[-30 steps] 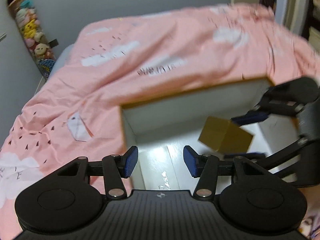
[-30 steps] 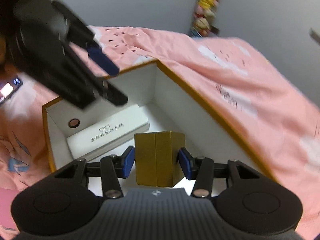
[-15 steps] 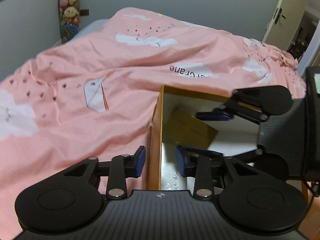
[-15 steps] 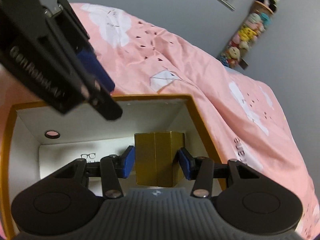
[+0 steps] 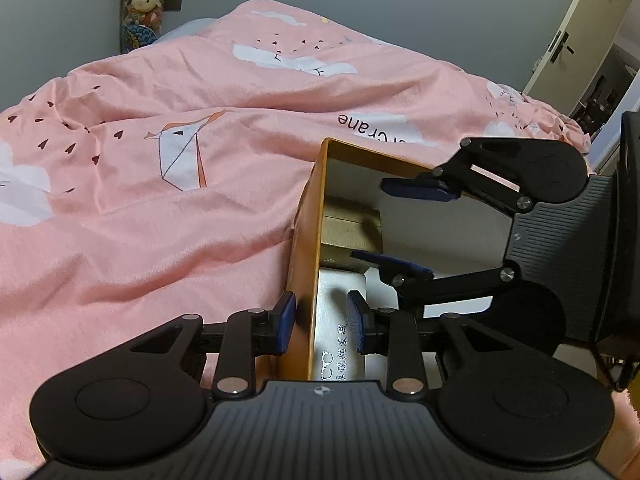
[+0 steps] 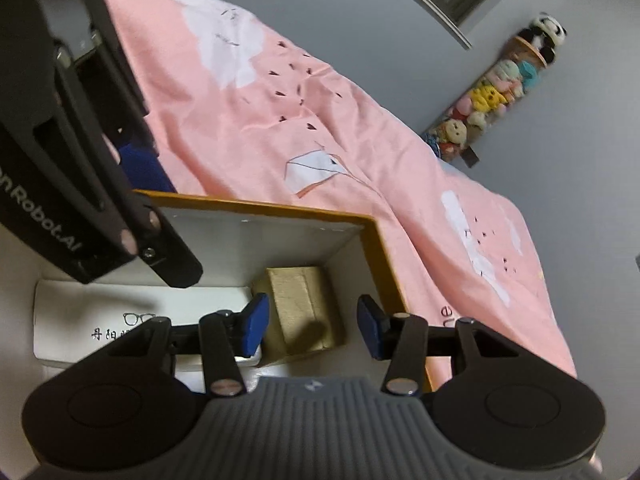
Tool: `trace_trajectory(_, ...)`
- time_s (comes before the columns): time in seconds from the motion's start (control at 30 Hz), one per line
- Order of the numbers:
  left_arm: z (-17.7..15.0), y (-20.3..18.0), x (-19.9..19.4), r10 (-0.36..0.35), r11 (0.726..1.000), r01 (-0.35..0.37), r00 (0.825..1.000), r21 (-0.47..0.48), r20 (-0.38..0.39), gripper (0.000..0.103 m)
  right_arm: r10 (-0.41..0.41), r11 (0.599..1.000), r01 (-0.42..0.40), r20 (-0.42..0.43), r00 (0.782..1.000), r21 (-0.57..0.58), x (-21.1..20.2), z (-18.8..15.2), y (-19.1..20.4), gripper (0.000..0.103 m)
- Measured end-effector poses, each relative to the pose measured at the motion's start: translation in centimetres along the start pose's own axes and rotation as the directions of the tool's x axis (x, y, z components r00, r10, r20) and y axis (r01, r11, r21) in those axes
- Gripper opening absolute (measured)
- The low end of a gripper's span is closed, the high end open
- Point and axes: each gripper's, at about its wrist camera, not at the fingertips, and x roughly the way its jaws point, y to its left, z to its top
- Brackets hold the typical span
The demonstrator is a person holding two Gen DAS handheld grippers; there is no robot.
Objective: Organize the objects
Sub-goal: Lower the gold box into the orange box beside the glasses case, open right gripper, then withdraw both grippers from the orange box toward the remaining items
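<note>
box (image 6: 384, 256): orange rim, white inside, on pink duvet (image 5: 168, 208) | contents: gold carton (image 6: 304, 312) in corner, white glasses case (image 6: 132, 320) beside | my left gripper (image 5: 320, 320): pads astride box wall, cannot tell if pinching | my right gripper (image 6: 310, 326): open, carton released below

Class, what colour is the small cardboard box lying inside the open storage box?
Golden-tan small cardboard box, clearest in the right wrist view.

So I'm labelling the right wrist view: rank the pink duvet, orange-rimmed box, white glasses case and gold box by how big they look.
1. pink duvet
2. orange-rimmed box
3. white glasses case, partly hidden by the claws
4. gold box
</note>
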Motion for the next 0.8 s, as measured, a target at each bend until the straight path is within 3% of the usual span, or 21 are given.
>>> trace_trajectory(0.13, -0.1, -0.1, -0.4, 0.002, 1.0, -0.002, 1.0, -0.005, 0.015, 0.034, 0.029, 0.997, -0.027, -0.028, 0.999, 0.067, -0.3, -0.3, -0.2, 0.047)
trace_trajectory(0.27, -0.2, -0.3, -0.5, 0.017, 1.0, -0.017, 1.0, 0.006, 0.02, 0.025, 0.072, 0.987, -0.057, -0.091, 0.993, 0.153, 0.4, -1.4, -0.2, 0.017)
trace_trajectory(0.33, -0.2, -0.2, -0.5, 0.013, 1.0, -0.013, 1.0, 0.002, 0.021, 0.023, 0.077, 0.983, -0.055, -0.12, 0.99, 0.175, 0.9, -2.0, -0.2, 0.013)
trace_trajectory(0.47, -0.1, -0.1, -0.5, 0.013, 1.0, -0.013, 1.0, -0.001, 0.019, 0.019, 0.083, 0.978, -0.057, -0.12, 0.989, 0.199, 1.7, -2.3, 0.0, 0.006)
trace_trajectory(0.8, -0.4, -1.0, -0.8, 0.058, 0.998, -0.059, 0.997, 0.022, 0.041, 0.02, 0.081, 0.966, -0.052, -0.108, 0.991, 0.253, 1.3, -2.0, -0.2, 0.007)
